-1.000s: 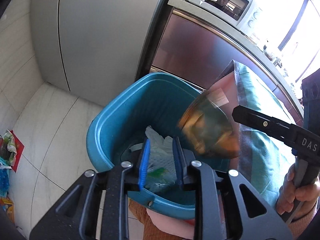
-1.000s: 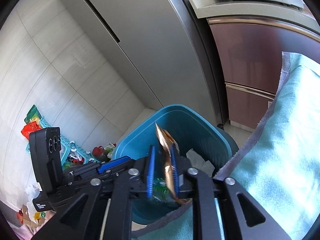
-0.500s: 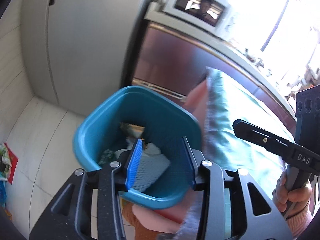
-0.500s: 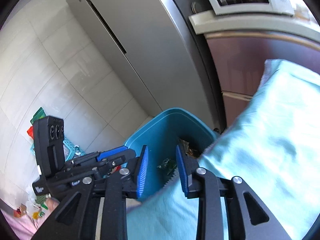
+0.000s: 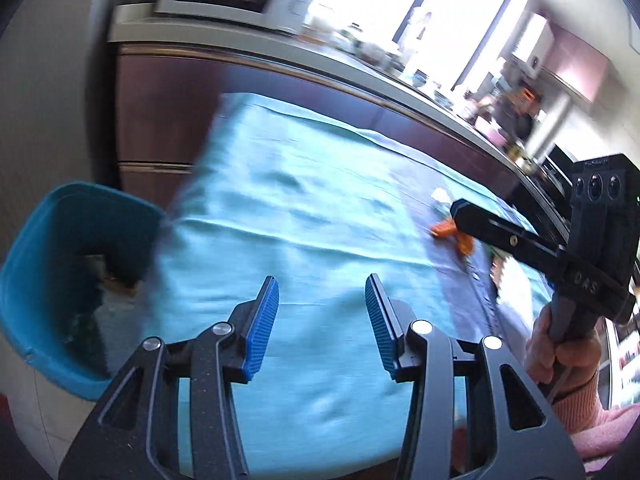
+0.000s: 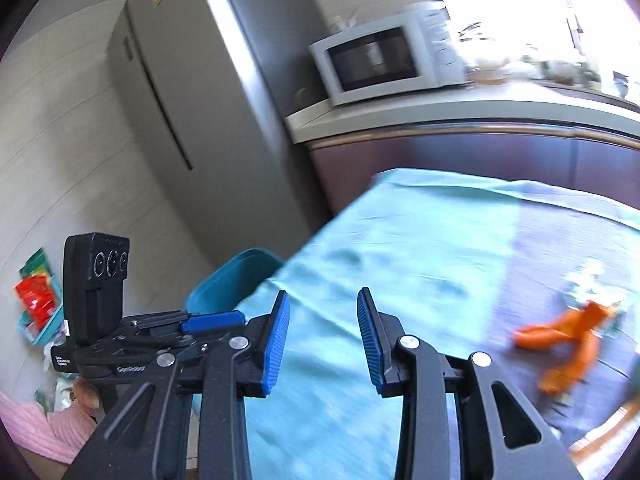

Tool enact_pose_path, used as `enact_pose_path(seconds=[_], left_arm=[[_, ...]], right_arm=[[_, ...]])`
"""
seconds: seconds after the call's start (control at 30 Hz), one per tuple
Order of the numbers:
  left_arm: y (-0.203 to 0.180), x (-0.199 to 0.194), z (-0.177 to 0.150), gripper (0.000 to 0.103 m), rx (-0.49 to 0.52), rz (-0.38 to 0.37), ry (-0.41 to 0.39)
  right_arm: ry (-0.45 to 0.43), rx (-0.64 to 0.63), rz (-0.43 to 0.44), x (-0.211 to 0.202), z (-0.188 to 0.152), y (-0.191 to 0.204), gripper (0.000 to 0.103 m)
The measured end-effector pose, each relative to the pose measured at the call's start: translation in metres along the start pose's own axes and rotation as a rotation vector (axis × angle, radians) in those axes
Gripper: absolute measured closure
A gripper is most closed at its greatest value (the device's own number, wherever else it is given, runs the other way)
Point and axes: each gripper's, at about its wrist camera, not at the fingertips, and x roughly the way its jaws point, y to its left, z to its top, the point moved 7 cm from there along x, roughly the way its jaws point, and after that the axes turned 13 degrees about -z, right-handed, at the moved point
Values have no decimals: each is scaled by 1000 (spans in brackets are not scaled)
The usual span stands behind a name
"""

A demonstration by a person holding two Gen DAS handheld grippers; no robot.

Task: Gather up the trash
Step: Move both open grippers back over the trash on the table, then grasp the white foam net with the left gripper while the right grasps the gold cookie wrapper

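Note:
A blue trash bin (image 5: 36, 248) stands on the floor at the left edge of a table with a teal cloth (image 5: 304, 216); trash lies inside it. Its rim shows in the right wrist view (image 6: 236, 276). My left gripper (image 5: 322, 320) is open and empty above the cloth. My right gripper (image 6: 322, 340) is open and empty over the cloth too. An orange scrap (image 6: 560, 340) and a pale crumpled wrapper (image 6: 588, 280) lie on the cloth to the right; the orange scrap also shows in the left wrist view (image 5: 444, 230), partly behind the right gripper's body.
A grey fridge (image 6: 192, 112) stands behind the bin. A white microwave (image 6: 380, 60) sits on the counter above dark red cabinets (image 6: 480, 152). Colourful packets and a basket (image 6: 36, 304) lie on the floor at the left.
The right gripper let go of the golden wrapper, which fell into the bin. Both grippers opened wide and swung right, from over the bin to over the cloth.

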Motion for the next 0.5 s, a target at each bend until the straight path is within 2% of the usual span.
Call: enact_pose_path(seconds=[0.13, 0.33, 0.5], left_arm=[[-40, 29, -7, 59, 68, -78, 70], [-88, 66, -20, 59, 128, -182, 152], [-121, 94, -28, 58, 166, -250, 216]], right_arm=[[-41, 55, -119, -31, -7, -48, 70], [-69, 150, -252, -66, -22, -114, 70], [-70, 221, -313, -84, -40, -158, 70]])
